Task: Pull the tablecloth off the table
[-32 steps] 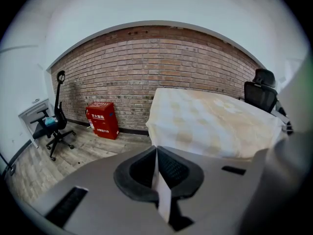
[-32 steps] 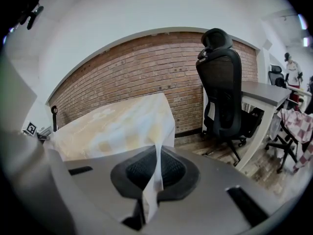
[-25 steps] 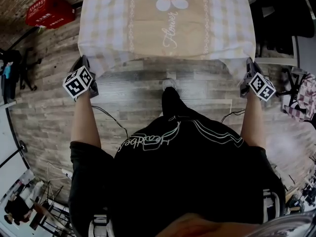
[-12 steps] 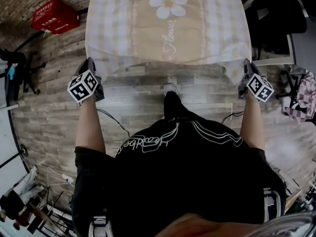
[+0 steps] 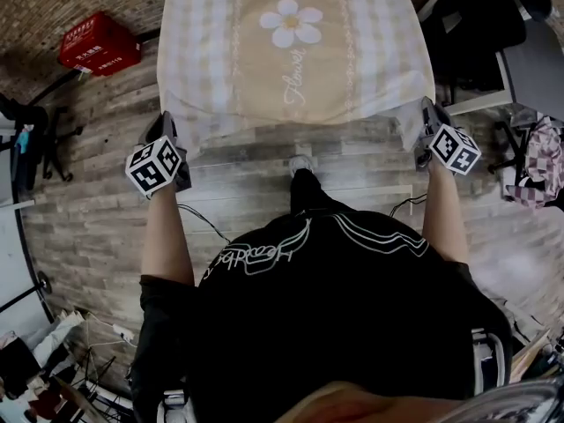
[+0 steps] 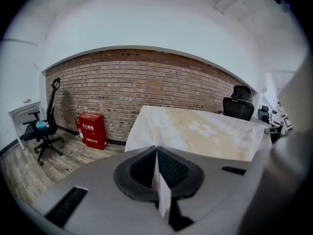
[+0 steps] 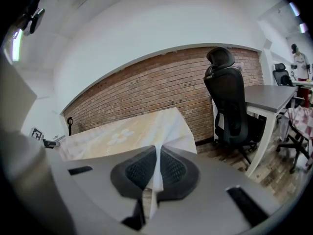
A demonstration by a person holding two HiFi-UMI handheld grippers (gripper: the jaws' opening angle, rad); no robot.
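While the tablecloth (image 5: 291, 51) lies spread over the table, covering its top entirely, its two near corners are lifted off the edge and held in the air. The left gripper (image 6: 157, 170) has its jaws pressed together on a thin folded corner of the fabric, which stands as a pale vertical crease between the dark ribbed pads (image 6: 173, 169). The right gripper (image 7: 156, 169) is likewise clamped on the opposite corner, the cloth fanning out from its pads toward the table. Between the two grips the near hem sags in a shallow curve above the wood-plank floor (image 5: 247, 174).

Soft and matte, the cloth has cream-and-pale-lilac checked borders, narrow lace-like bands, and a tan centre panel with a white daisy and cursive script.

A red rectangular box (image 5: 99, 42) with white print sits on the floor against the brick wall (image 6: 146, 87); it is closed, so its contents cannot be told, though it looks like a fire-extinguisher case. A black high-backed office chair (image 7: 227, 97) stands at a grey desk (image 7: 271, 96) to the right.
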